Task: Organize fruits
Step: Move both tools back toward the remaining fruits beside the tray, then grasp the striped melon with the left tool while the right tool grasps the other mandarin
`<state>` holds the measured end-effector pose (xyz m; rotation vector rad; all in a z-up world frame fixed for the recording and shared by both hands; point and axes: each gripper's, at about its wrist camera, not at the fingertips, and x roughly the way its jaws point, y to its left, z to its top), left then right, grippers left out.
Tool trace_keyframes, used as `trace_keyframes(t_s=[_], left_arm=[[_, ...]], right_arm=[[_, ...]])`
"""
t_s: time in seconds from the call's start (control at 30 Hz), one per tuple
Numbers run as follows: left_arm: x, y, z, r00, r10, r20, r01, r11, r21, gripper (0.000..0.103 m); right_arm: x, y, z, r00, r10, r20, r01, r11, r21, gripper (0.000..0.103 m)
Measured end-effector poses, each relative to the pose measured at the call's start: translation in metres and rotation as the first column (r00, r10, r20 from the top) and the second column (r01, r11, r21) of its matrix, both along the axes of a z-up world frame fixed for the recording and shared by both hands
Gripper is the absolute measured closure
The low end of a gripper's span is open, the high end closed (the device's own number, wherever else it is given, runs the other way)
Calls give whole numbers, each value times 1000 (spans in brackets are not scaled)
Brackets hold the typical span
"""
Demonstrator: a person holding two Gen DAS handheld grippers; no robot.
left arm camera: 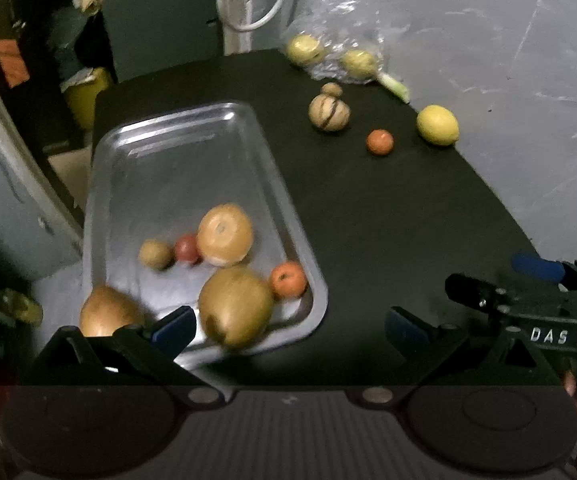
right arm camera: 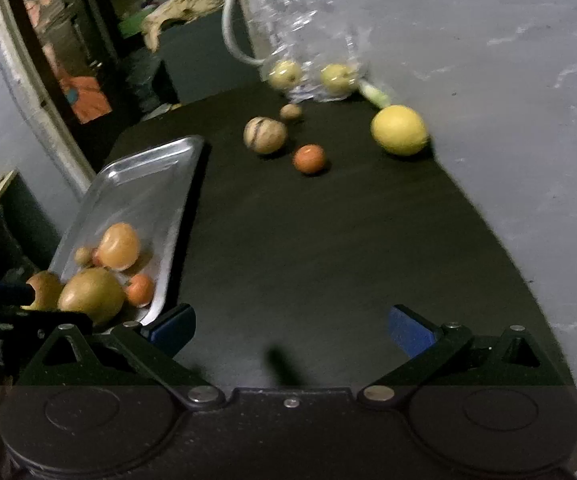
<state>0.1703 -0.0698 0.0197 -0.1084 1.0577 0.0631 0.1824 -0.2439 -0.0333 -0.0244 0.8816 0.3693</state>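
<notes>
While sorting is judged roughly half done, the count stands as follows.

Gathered: metal tray [left arm camera: 176, 148], on the left part of the dark table [left arm camera: 368, 220]. Its near end holds a large orange fruit [left arm camera: 226, 234], a brown-green pear-like fruit [left arm camera: 234, 306], a small orange citrus [left arm camera: 288, 279], a small red fruit [left arm camera: 187, 248] and a small tan fruit [left arm camera: 155, 254]. A sixth brownish fruit [left arm camera: 106, 312] sits at the near left corner; whether it is inside the rim cannot be told. The far end of the tray is bare.

Outstanding, loose at the far side of the table, well apart from the tray: yellow lemon-like fruit [right arm camera: 399, 130], small orange fruit [right arm camera: 309, 159], striped tan round fruit [right arm camera: 265, 135] with a smaller tan one [right arm camera: 290, 111] just behind it. Two yellow-green fruits [right arm camera: 285, 74] lie in a clear plastic bag [right arm camera: 308, 32] at the table's far edge.

Tools: left gripper [left arm camera: 290, 326] and right gripper [right arm camera: 291, 324], both with fingers spread wide, holding nothing, low over the near table.

Markings: white letters "DAS" on the right gripper's body, seen from the left wrist. A fragment ending ".AI" shows on the other tool; the rest is cut off.
</notes>
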Motion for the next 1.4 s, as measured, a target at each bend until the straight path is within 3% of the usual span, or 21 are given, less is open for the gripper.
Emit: trace_keyframes(t_s=[0.23,0.47,0.77,1.03,1.4], left_arm=[[29,-10,-2,1000,-17,18,17,1000,5,1],[50,-11,-8,1000,-9,13,9,1000,-8,1],[94,-10,-7,998,-14,55,14,1000,7,1],[144,-7,-21,997,-23,78,25,1000,-19,1],[203,-4,-44,994,-8,107,13,999,-50,1]], right_arm=[[2,-9,-10,998,-59,14,59,998,-6,1],[9,-5,-15,998,-52,30,53,998,-20,1],[49,1,-7,996,11,94,-4,997,-72,1],[100,18,-20,990,69,121,-60,995,-78,1],[133,52,-38,953,232,193,-205,967,-151,3]])
